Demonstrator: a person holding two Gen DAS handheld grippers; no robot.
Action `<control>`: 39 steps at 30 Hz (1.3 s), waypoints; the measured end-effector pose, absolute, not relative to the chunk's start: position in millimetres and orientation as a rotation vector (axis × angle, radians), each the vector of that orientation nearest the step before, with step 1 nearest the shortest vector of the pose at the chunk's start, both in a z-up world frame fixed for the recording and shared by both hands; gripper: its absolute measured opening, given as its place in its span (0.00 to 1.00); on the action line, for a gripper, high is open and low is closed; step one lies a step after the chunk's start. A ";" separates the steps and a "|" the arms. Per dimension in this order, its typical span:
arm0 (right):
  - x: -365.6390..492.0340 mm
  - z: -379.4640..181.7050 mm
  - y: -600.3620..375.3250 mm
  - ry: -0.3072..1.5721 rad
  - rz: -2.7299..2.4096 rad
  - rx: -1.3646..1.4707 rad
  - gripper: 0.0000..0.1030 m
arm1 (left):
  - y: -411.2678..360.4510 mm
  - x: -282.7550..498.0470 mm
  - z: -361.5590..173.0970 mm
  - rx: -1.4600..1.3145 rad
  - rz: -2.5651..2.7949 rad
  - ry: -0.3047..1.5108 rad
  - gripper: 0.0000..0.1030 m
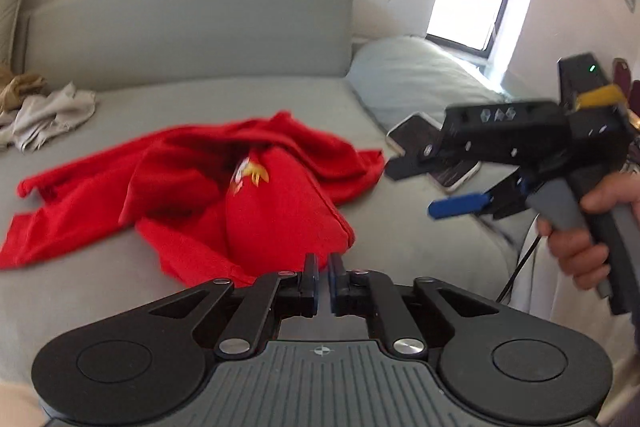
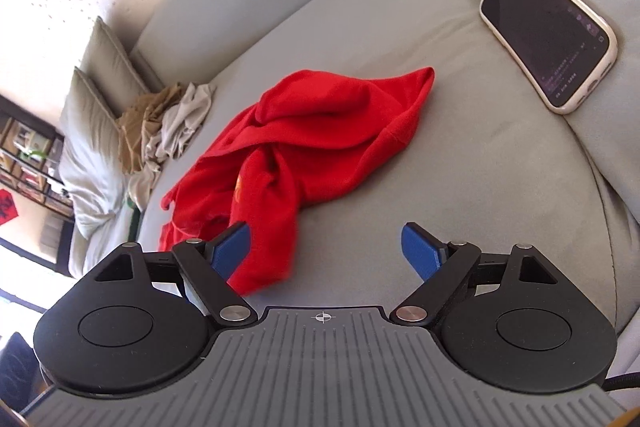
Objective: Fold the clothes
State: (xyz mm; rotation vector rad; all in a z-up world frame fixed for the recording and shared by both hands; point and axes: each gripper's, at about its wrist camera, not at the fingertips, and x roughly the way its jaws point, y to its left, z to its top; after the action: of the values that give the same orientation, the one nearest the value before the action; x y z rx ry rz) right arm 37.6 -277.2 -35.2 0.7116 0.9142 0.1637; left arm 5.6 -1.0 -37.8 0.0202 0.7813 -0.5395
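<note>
A crumpled red shirt [image 1: 192, 187] with a small yellow and white print lies on the grey sofa seat [image 1: 120, 291]. It also shows in the right wrist view [image 2: 320, 131]. My left gripper [image 1: 323, 263] is shut and empty, just in front of the shirt's near edge. My right gripper [image 2: 326, 247] is open and empty, above the seat beside the shirt's near end. It also shows in the left wrist view [image 1: 424, 187], held in a hand to the right of the shirt.
A phone [image 2: 548, 31] in a cream case lies on the pale cushion [image 2: 600, 131] at the right. A beige and tan pile of clothes [image 1: 36, 111] sits at the seat's far left. The sofa backrest [image 1: 188, 31] runs behind.
</note>
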 end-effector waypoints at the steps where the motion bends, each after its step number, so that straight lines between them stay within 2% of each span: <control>1: 34.6 -34.4 -278.8 0.915 0.161 0.712 0.85 | 5.0 5.9 -40.1 -0.044 -0.503 0.804 0.13; 3: 28.7 -31.6 -283.0 0.905 0.148 0.703 0.85 | 18.3 7.8 -42.4 -0.179 -0.438 0.840 0.24; 10: 16.0 -27.8 -297.4 0.871 0.103 0.732 0.86 | 53.6 11.5 -49.5 -0.590 -0.298 0.923 0.30; 14: 12.7 -28.2 -297.9 0.868 0.109 0.737 0.86 | 52.5 17.2 -57.6 -0.827 -0.280 0.954 0.45; 27: 11.9 -42.3 -302.0 0.888 0.147 0.786 0.85 | 30.2 41.6 -87.1 -0.944 -0.149 1.022 0.45; 32: 15.4 -49.6 -303.1 0.899 0.149 0.792 0.85 | 37.3 37.5 -96.5 -1.010 -0.125 0.994 0.45; 37: 23.9 -48.7 -288.9 0.887 0.147 0.679 0.84 | 31.1 50.1 -89.7 -0.881 -0.129 0.939 0.42; 39: 34.6 -44.4 -281.5 0.866 0.107 0.566 0.84 | 26.5 55.3 -86.0 -0.793 -0.118 0.930 0.35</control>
State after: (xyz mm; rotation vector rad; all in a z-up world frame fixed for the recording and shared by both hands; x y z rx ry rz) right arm 34.6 -281.5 -44.4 0.5658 0.8661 0.1071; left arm 55.3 26.5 -86.0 -0.7932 0.9303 -0.1181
